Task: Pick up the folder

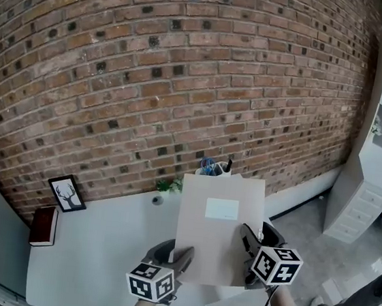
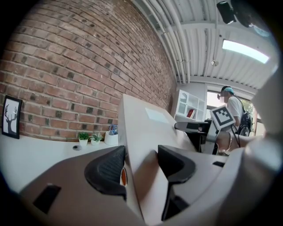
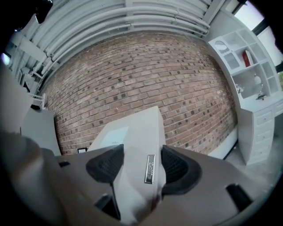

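one folder [image 1: 218, 227], two tongs [image 1: 180, 259] [image 1: 251, 248], two plants [image 2: 83, 137] [image 2: 95, 138]

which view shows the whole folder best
The head view: the folder faces the camera whole, its pale label visible, held by the left gripper and right gripper. Both gripper views show it foreshortened, running away from the jaws.

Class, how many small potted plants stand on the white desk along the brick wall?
2. Both stand side by side at the wall, seen in the left gripper view: the left plant, and the right plant beside the white pen cup. The raised folder may hide more.
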The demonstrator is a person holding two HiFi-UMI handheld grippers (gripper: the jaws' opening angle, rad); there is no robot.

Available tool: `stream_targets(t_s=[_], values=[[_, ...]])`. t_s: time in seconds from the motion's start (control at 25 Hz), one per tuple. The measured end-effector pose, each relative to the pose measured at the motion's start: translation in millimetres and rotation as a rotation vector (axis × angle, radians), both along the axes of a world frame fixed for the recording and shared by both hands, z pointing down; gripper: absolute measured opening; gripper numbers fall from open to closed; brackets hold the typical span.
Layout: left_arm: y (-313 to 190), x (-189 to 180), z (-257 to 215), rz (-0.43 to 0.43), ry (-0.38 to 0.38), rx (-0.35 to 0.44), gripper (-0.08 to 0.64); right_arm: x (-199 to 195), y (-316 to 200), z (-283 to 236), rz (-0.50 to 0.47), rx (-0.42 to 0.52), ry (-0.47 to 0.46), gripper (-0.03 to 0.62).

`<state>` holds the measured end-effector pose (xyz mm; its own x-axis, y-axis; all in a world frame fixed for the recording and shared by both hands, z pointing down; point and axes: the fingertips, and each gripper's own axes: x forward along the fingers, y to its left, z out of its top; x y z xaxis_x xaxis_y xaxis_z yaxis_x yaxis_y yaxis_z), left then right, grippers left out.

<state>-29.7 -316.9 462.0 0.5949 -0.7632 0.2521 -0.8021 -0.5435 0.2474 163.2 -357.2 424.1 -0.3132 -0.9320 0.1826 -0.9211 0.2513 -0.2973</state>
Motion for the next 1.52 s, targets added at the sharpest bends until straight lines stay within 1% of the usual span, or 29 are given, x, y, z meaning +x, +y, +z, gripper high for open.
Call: stream_targets(t_s=[0.24,0.52,1.0,1.24,1.52], values=[[2.4,-2.7,-26.7,-0.01,-0.008,0.071,0.236,-5.6,7.7,-39.6,-0.005,0.1,0.041,0.272],[10.3,-5.5,-51.7,-0.023,0.001,0.132,0.236,-9.6,18.8,-73.6,-0.006,0.181,0.04,0.267],[15.3,-7.2,-83.7,-0.039,0.001,0.222,0.236,-10.9,28.5,-105.6,-0.005,0.252,0.031,0.265],[20.3,-6.5,-93.7,-0.044,0.01,0.251,0.236,-10.9,34.5,-117.0,-0.009,0.279,0.035,0.264],[26.3,-8.4,-100.8,-0.052,0.002,0.286,0.236,-12.9,42.9,-124.2,-0.015,0.309,0.038,0.261]])
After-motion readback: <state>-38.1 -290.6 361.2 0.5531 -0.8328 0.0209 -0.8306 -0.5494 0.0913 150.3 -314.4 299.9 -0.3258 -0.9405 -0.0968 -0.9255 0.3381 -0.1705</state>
